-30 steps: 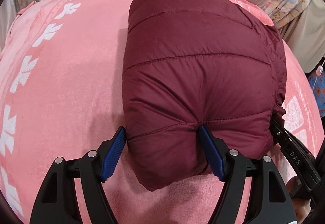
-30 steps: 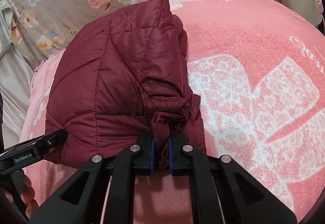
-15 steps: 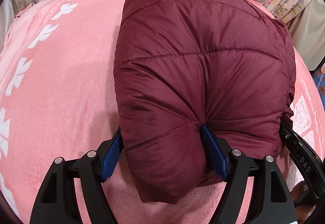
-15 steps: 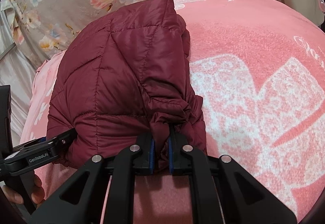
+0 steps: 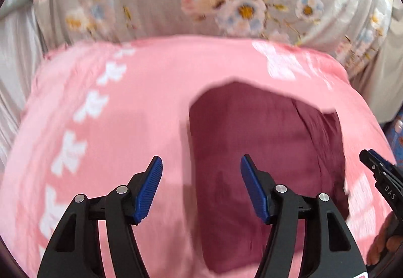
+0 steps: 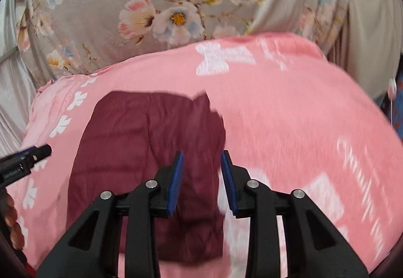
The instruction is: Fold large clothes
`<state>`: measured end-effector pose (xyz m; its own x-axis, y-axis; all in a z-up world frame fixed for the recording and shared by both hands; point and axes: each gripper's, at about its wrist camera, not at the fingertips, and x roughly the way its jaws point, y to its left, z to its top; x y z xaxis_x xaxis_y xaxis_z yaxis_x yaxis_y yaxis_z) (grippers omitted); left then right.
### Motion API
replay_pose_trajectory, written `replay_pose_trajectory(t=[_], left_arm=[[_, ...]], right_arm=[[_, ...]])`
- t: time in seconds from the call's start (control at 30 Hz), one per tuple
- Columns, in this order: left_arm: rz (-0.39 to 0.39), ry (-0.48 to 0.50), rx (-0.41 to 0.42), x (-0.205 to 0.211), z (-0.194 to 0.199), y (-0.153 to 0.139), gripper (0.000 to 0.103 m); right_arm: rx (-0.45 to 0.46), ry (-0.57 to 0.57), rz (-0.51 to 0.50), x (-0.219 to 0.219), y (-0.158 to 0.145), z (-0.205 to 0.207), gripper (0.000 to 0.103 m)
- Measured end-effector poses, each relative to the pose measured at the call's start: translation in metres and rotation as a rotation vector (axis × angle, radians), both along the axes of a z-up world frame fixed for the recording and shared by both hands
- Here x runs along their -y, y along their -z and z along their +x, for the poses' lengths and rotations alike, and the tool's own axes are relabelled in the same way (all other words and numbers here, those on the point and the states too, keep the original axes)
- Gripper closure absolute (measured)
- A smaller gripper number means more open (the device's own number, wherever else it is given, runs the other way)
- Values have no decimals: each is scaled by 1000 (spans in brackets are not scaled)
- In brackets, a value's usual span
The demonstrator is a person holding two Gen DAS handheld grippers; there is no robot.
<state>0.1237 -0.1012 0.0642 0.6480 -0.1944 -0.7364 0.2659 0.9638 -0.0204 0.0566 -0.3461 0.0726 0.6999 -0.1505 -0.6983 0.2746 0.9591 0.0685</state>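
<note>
Folded maroon jacket [image 5: 267, 167] lay flat on pink blanket [image 5: 141, 111]. My left gripper [image 5: 200, 183] and right gripper [image 6: 201, 177] both gaped apart, empty, above it. Fold looked finished; next probably just tidying edges.

The right gripper [image 6: 202, 172] hangs above a pink blanket [image 6: 289, 122], its blue-padded fingers [image 6: 176, 177] spread apart with nothing between them. A dark red jacket [image 6: 141, 152] lies folded on the blanket below and to the left. The left gripper [image 6: 24, 161] pokes in from the left edge. Floral fabric [image 6: 151, 13] sits behind. The picture is blurred.
</note>
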Motion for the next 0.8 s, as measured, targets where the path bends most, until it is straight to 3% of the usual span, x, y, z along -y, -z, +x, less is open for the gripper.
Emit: replay_pose_trajectory(t=[0.13, 0.33, 0.8], left_arm=[[-9, -16, -49, 15, 42, 12, 41], [-6, -39, -120, 48, 83, 49, 41], [50, -62, -102, 77, 104, 90, 36]], right_arm=[[-45, -18, -31, -1, 9, 51, 73], [-127, -10, 13, 9, 44, 91, 73], [-194, -5, 67, 23, 102, 117, 72]])
